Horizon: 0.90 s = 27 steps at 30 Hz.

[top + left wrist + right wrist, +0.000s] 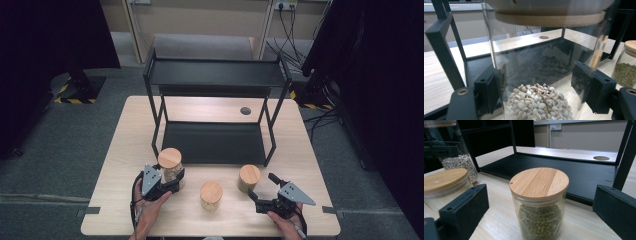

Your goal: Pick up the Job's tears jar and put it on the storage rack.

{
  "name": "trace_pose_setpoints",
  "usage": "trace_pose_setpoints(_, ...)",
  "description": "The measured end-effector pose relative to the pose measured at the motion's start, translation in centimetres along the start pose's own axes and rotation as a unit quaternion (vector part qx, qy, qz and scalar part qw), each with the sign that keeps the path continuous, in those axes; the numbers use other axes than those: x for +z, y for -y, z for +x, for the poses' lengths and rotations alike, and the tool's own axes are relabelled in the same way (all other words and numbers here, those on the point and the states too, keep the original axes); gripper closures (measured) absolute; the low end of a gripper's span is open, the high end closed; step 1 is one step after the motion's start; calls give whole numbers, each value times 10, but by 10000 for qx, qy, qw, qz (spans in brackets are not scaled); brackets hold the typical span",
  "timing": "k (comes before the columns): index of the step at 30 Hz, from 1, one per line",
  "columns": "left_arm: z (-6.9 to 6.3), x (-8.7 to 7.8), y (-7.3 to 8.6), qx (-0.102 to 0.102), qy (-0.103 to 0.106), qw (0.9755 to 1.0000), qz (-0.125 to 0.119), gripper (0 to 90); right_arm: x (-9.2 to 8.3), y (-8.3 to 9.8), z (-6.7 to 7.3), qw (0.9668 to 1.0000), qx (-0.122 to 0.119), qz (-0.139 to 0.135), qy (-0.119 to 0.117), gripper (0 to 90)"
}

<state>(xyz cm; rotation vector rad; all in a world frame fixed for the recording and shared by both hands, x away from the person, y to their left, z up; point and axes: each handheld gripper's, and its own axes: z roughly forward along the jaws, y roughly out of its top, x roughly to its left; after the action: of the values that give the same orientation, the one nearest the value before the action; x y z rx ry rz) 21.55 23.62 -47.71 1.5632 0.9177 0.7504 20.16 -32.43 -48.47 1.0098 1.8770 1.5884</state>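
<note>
The left hand-held gripper point(172, 183) pinches the white-bean jar point(170, 165) on the bench point(125, 150), apparently unlifted; the right hand-held gripper point(259, 192) gapes before the green-bean jar point(248, 178); the rack point(215, 142) holds nothing.

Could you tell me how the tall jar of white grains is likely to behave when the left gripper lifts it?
The jar looks like smooth glass, so it may slip. Grains fill only its bottom, so probably light and stable.

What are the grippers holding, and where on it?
The left gripper clamps the white-grain jar by its glass sides. The right gripper is open, holding nothing.
</note>
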Motion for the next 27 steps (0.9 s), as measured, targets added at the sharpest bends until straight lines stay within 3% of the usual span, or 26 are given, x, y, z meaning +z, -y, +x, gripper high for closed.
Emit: trace_pose_setpoints(27, 2, 32, -27, -24, 27, 10000, -74, 253, 0, 0, 0, 10000, 13, -12, 7, 8)
